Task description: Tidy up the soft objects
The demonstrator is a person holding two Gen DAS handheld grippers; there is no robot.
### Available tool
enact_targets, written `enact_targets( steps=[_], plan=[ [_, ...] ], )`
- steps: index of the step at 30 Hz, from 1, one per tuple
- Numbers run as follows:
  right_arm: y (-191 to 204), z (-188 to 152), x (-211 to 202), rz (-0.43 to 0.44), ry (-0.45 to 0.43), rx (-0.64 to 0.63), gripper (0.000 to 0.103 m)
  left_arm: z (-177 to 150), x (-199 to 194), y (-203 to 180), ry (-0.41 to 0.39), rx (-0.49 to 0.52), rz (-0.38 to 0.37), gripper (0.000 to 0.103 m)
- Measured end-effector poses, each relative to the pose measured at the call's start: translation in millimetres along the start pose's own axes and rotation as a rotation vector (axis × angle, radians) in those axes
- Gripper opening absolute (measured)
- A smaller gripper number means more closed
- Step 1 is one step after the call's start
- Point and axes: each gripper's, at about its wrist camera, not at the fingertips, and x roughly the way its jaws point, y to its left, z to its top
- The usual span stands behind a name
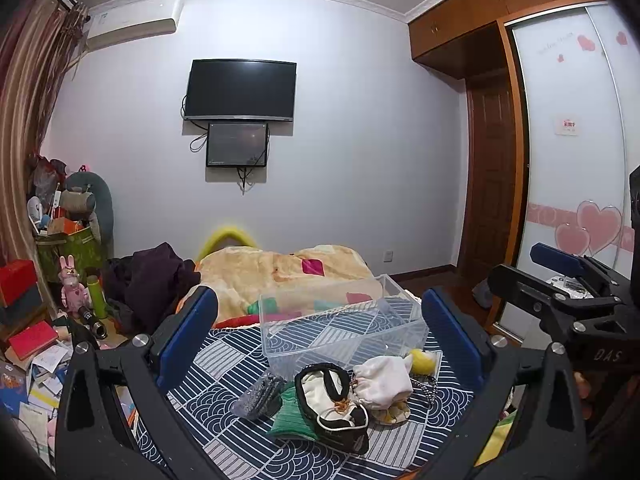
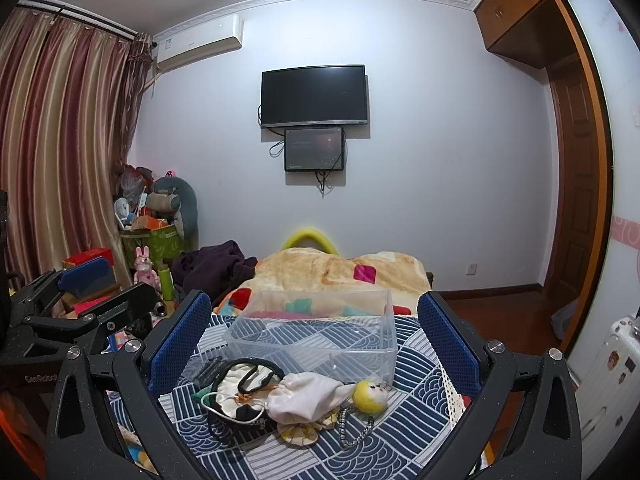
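Note:
A pile of soft items lies on the blue-and-white patterned bedspread: a white drawstring pouch, a black-trimmed cream pouch, a green cloth, a dark grey mesh piece and a yellow felt ball. A clear plastic box stands empty just behind the pile. My left gripper is open above the pile. My right gripper is open over the same pile. Each gripper shows in the other's view.
A beaded cord lies by the ball. A beige blanket and dark clothes cover the far bed. Cluttered boxes and toys stand left; a wardrobe and a suitcase stand right.

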Motion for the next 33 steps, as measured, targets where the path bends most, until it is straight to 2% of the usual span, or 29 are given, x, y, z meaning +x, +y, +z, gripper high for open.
enact_targets(
  steps=[26, 33],
  plan=[
    [0.4, -0.8, 0.0, 0.003, -0.003, -0.002, 0.103, 0.2, 0.3, -0.6, -0.004, 0.001, 0.002, 0.103],
    [-2.0, -3.1, 4.2, 0.002, 0.021, 0.012, 0.103, -4.4, 11.2, 4.8, 0.036, 0.000, 0.035, 0.103]
  ],
)
